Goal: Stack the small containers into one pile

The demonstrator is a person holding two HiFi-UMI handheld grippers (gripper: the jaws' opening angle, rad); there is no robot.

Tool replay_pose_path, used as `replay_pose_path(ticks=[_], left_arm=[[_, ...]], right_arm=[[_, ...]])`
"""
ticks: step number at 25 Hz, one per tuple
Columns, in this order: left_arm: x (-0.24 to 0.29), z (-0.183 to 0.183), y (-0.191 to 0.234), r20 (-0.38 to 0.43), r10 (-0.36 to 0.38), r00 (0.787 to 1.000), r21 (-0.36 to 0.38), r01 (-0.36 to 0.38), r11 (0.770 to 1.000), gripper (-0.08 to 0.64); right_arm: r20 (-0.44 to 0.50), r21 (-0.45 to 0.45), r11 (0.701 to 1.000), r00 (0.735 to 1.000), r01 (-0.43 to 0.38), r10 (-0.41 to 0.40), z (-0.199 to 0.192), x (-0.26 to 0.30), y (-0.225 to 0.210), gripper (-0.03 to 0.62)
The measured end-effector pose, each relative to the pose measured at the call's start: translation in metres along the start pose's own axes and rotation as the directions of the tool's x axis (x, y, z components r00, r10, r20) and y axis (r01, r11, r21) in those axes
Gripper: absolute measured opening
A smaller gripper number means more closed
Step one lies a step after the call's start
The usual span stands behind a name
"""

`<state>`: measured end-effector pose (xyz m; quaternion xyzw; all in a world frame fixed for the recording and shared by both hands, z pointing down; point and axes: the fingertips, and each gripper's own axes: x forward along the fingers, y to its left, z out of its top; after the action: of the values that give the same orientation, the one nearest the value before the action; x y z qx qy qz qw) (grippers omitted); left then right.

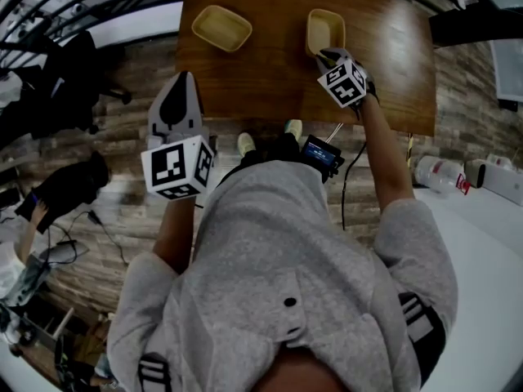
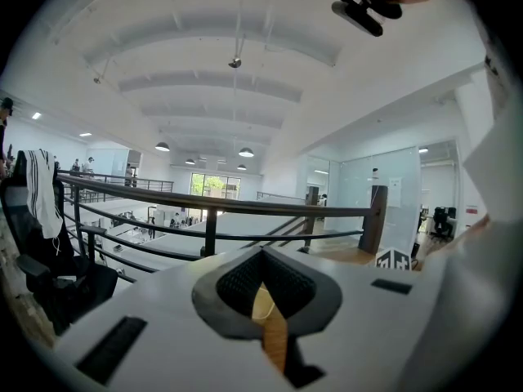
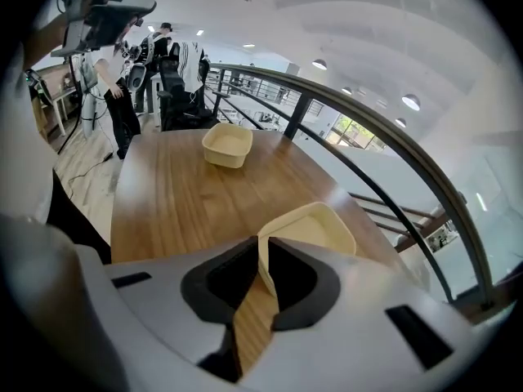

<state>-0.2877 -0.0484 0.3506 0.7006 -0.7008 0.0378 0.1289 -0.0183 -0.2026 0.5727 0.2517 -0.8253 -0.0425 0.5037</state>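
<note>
Container (image 3: pixel 317 223): smooth, cream, rounded-rectangular, rim pinched by right tool (image 3: pixel 260 253).

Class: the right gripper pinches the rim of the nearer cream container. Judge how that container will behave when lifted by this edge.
Probably light: the container looks small, thin-walled and empty. Held by the right gripper at one rim only, it will likely tilt, far side sagging. The thin wall may flex under the pinch.

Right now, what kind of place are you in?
Probably an upper floor of a big office building, not a home: a railing runs along an open edge, hanging lamps dot a high arched ceiling, and an office chair stands nearby.
</note>
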Motion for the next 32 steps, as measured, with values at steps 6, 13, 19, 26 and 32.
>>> replay_pose_path(ticks=[6,13,19,26,32], left_arm=[[0.006,-0.007,-0.012,-0.021,-0.049,0.999,0.023,0.049,0.999,0.011],[0.033,-0.029,-0.021,-0.084,-0.112,0.99,0.062,0.118,0.991,0.011],[0.051,-0.045,-0.044,-0.148,-0.183,0.972,0.107,0.2,0.974,0.011],[0.081,-0.06,-0.044,-0.203,-0.225,0.953,0.183,0.262,0.948,0.014],[0.104,-0.082,-0.043,-0.287,-0.236,0.928,0.278,0.317,0.907,0.035]], right_arm=[[0.047,0.135,0.989,0.997,0.051,-0.058,-0.005,-0.025,0.005,0.015],[0.135,0.255,0.962,0.982,0.092,-0.13,0.013,-0.062,0.002,0.015],[0.163,0.308,0.942,0.969,0.13,-0.187,0.011,-0.098,-0.001,0.015],[0.193,0.401,0.905,0.953,0.143,-0.236,0.02,-0.123,0.001,0.015],[0.218,0.456,0.88,0.941,0.136,-0.258,0.028,-0.137,0.01,0.015]])
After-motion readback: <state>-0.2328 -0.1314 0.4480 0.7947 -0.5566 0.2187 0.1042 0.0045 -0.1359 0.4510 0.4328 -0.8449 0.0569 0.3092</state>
